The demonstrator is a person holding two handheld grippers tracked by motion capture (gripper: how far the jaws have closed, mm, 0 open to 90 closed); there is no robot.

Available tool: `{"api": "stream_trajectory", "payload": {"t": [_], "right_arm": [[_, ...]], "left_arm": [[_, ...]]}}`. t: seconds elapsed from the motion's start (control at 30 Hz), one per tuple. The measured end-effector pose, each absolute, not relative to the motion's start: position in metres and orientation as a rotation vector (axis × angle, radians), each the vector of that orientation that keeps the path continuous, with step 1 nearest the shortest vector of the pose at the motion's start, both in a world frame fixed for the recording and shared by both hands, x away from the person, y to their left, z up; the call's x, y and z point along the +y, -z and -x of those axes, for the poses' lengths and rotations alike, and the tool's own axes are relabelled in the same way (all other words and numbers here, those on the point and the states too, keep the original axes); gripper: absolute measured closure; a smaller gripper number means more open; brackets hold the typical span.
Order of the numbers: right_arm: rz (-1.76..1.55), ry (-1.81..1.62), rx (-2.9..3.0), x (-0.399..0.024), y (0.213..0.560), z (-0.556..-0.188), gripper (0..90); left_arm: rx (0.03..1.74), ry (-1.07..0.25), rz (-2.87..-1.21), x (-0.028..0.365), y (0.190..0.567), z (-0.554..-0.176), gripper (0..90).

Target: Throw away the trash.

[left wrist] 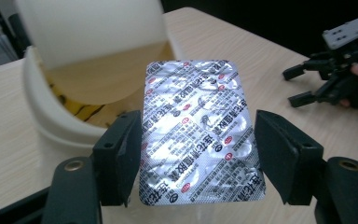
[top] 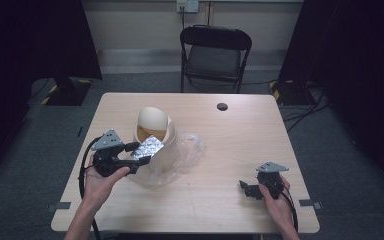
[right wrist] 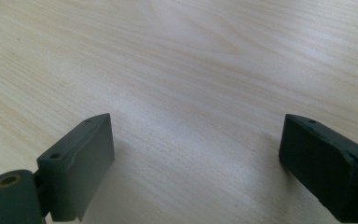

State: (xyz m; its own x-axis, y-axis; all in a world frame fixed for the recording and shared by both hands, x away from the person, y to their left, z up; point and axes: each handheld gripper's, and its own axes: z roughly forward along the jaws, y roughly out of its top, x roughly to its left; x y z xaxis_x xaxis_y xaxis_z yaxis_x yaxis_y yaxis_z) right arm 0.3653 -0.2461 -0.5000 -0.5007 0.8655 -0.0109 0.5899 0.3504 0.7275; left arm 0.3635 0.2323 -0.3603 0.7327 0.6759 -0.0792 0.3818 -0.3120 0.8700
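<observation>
High view is showing the left gripper (top: pixel 139 156) holding a silver blister pack (top: pixel 148 148) up right at the mouth of a cream bin with a swing lid (top: pixel 153 131), which is sitting around the middle-left of the wooden surface (top: pixel 220 200). A crumpled clear plastic bag (top: pixel 187 150) is lying against the bin on its right side. In the left gripper view the pack (left wrist: pixel 196 133) is sitting flat between the jaws, printed foil side facing up with red and black lettering all over it, and the jaws are gripping it by its two long edges, though the right-hand jaw looks like it's only just at the edge. Past the pack the bin (left wrist: pixel 70 74) is showing its tilted lid and a dark yellowish inside; can't really tell what's in there. The right gripper (top: pixel 247 189) is resting low near the front right of the surface, well apart from the bin, and in its own view its jaws are standing wide apart with just bare wood (right wrist: pixel 191 70) between them. A black folding chair (top: pixel 214 55) is standing beyond the far edge.
</observation>
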Motion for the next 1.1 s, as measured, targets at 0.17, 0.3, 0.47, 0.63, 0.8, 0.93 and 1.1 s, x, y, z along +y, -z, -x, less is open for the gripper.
{"api": "stream_trajectory", "payload": {"t": [0.17,0.3,0.47,0.63,0.8,0.93,1.1], "right_arm": [[-1.276,-0.951,2.223,-0.246,0.5,-0.365,9.4],[-1.276,-0.951,2.223,-0.246,0.5,-0.365,9.4],[-1.275,-0.951,2.223,-0.246,0.5,-0.365,9.3],[-1.276,-0.951,2.223,-0.246,0.5,-0.365,9.4],[-1.276,-0.951,2.224,-0.246,0.5,-0.365,9.4],[-1.275,-0.951,2.223,-0.246,0.5,-0.365,9.4],[-1.276,-0.951,2.223,-0.246,0.5,-0.365,9.4]], "left_arm": [[0.877,-0.351,-1.951,0.238,0.363,-0.377,34.0],[0.899,-0.35,-1.959,0.239,0.365,-0.384,34.0],[0.909,-0.349,-1.94,0.236,0.361,-0.388,34.0],[0.937,-0.336,-1.926,0.233,0.361,-0.395,34.0],[0.934,-0.338,-1.916,0.23,0.362,-0.397,34.2],[0.931,-0.349,-1.922,0.226,0.36,-0.401,34.4],[0.934,-0.359,-1.921,0.221,0.358,-0.408,35.3]]}}
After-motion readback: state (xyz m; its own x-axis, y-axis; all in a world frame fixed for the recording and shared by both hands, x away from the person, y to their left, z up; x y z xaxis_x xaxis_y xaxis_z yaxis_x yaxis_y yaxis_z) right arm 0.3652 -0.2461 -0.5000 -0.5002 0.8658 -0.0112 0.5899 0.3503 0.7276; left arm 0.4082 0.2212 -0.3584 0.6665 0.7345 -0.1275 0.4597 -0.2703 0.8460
